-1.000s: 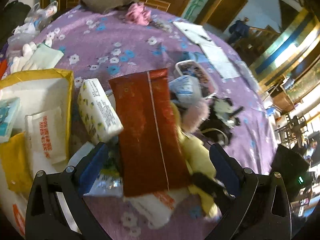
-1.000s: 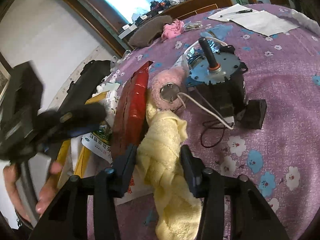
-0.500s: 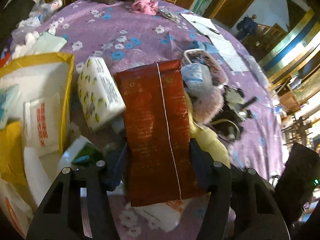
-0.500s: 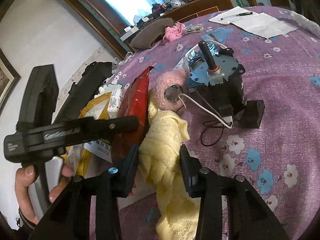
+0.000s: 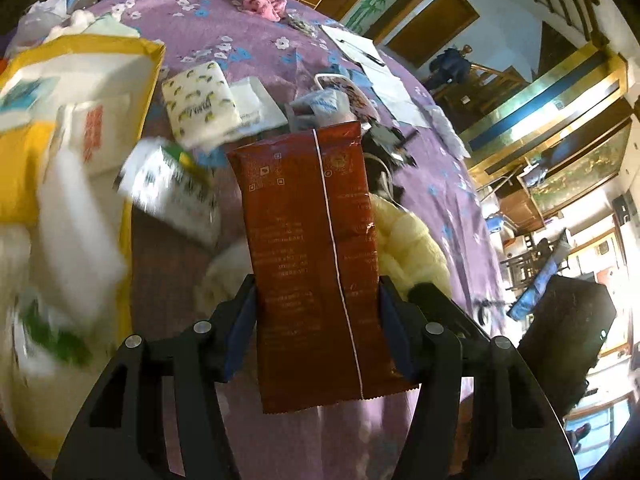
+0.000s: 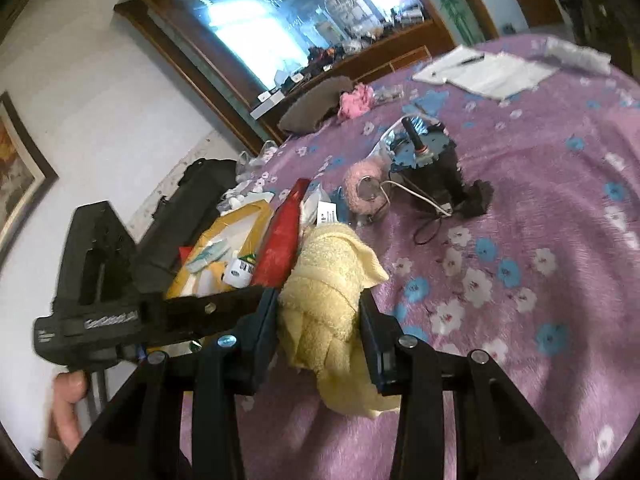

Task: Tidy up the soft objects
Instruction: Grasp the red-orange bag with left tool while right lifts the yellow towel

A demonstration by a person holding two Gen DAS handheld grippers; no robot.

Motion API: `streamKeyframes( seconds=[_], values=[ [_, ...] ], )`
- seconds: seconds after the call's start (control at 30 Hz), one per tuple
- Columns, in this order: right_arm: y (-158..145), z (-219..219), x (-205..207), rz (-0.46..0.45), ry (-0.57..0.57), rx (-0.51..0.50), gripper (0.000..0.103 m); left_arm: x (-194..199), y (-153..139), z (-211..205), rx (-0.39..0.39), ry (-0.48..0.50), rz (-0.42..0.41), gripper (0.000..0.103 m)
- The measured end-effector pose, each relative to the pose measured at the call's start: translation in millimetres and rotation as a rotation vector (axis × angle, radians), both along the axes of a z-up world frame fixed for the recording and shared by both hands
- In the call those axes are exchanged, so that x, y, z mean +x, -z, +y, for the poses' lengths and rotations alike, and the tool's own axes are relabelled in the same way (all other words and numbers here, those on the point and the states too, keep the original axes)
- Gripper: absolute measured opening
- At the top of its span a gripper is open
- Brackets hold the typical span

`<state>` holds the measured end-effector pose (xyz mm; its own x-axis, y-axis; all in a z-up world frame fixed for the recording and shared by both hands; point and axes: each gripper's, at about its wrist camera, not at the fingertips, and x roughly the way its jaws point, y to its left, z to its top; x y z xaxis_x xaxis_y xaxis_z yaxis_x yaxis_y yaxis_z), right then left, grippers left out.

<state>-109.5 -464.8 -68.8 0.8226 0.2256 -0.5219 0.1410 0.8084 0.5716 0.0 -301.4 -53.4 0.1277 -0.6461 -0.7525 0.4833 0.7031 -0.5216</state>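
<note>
Left hand-held gripper [image 5: 318, 316] clamps a red packet [image 5: 312, 256] by its lower half, raised above the bench [image 5: 432, 184]; light, crinkly, slippery. Right hand-held gripper [image 6: 320, 320] squeezes a soft yellow towel [image 6: 328, 280] mid-fold.

Home, floral tablecloth [image 6: 520, 280], mirrored sideboard [image 6: 280, 40]

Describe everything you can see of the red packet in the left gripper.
The red packet is a flat, glossy dark-red foil pouch with a pale centre seam, small gold print and crimped ends. It stands on end, tilted slightly, lifted off the purple tablecloth. The left gripper is shut on its lower half, fingers pressing both long edges.
</note>
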Motion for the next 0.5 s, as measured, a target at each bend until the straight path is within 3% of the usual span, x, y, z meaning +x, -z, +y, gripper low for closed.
streamKeyframes(
  seconds=[0.2, 0.5],
  values=[
    [-1.1, 10.9, -18.6, 0.022, 0.044, -0.031, 0.039, -29.0, -2.9, 19.5, -0.017, -0.005, -0.009, 0.058],
    [-22.5, 27.8, -41.8, -0.019, 0.070, -0.061, 0.039, -59.3, -21.9, 37.7, -0.058, 0.004, -0.052, 0.058]
  ],
)
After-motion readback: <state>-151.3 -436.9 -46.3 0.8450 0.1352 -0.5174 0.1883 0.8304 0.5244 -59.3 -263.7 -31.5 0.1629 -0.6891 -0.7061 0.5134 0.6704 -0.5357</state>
